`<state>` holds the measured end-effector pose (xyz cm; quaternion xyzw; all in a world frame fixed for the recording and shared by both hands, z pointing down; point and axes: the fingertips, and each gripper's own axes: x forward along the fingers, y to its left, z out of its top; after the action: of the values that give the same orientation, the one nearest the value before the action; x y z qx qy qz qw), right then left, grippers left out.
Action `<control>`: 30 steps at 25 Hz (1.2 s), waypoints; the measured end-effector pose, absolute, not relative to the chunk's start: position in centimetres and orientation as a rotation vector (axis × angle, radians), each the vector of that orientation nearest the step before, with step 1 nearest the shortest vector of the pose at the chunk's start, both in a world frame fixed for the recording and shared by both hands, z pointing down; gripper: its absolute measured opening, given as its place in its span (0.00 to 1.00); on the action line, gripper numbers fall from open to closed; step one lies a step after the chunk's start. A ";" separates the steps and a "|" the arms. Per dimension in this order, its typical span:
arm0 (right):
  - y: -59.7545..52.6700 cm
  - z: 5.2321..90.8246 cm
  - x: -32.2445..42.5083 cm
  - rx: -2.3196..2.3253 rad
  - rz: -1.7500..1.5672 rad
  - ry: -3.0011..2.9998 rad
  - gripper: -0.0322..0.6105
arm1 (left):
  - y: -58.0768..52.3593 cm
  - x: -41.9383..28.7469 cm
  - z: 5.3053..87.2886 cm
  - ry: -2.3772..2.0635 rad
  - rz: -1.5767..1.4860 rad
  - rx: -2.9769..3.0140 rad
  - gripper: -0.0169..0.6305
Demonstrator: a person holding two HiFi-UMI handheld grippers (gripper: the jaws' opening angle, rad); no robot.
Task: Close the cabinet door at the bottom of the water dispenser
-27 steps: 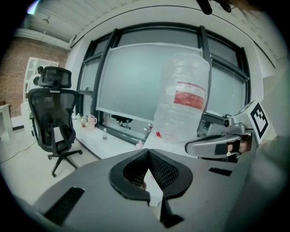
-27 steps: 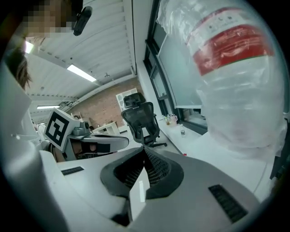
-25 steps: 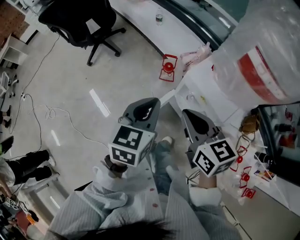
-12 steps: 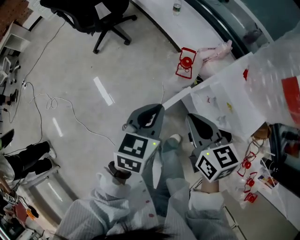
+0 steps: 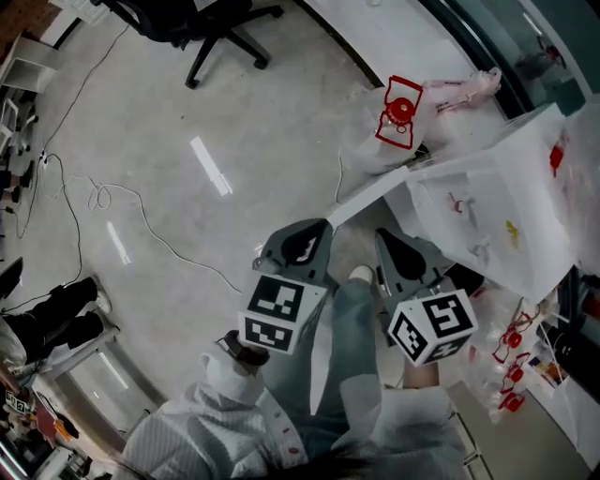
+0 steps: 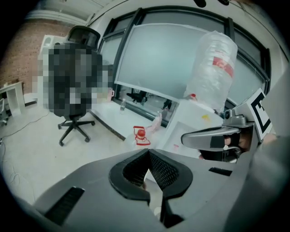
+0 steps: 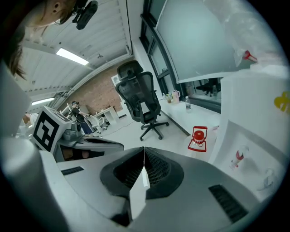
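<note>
Head view: white water dispenser (image 5: 497,202) at 2 o'clock. Cabinet door (image 5: 367,195) is thin white slab seen edge-on, swung out from dispenser base toward 8 o'clock. Left gripper (image 5: 309,230) and right gripper (image 5: 386,239) side by side at centre, near door edge; contact unclear.
Left gripper view: jaws pressed together, nothing between; dispenser at 2 o'clock, water bottle (image 6: 213,68) on top.
Right gripper view: jaws pressed together, empty; dispenser's white wall at 3 o'clock.

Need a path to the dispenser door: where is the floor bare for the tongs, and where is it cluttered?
Bare floor lies between the office chair, the cable and the cabinet door. Crowded: the red carrier and pink bag behind the door, red pieces far right.
</note>
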<state>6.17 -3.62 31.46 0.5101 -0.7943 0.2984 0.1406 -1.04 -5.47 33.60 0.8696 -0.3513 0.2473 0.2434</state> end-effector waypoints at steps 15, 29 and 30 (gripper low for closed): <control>-4.6 47.6 2.7 1.359 0.953 -2.180 0.07 | -4.7 -4.4 47.4 -0.969 0.767 2.211 0.04; -3.5 58.2 1.8 1.303 1.039 -2.036 0.07 | -4.1 -5.5 56.2 -0.954 0.847 2.114 0.04; -3.3 59.0 1.7 1.294 1.043 -2.024 0.07 | -3.9 -5.5 56.7 -0.948 0.854 2.108 0.04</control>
<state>1.72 -3.29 58.95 0.4774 -0.7467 0.3846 0.2582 -5.53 -3.86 56.65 0.8069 -0.3629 0.3268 0.3323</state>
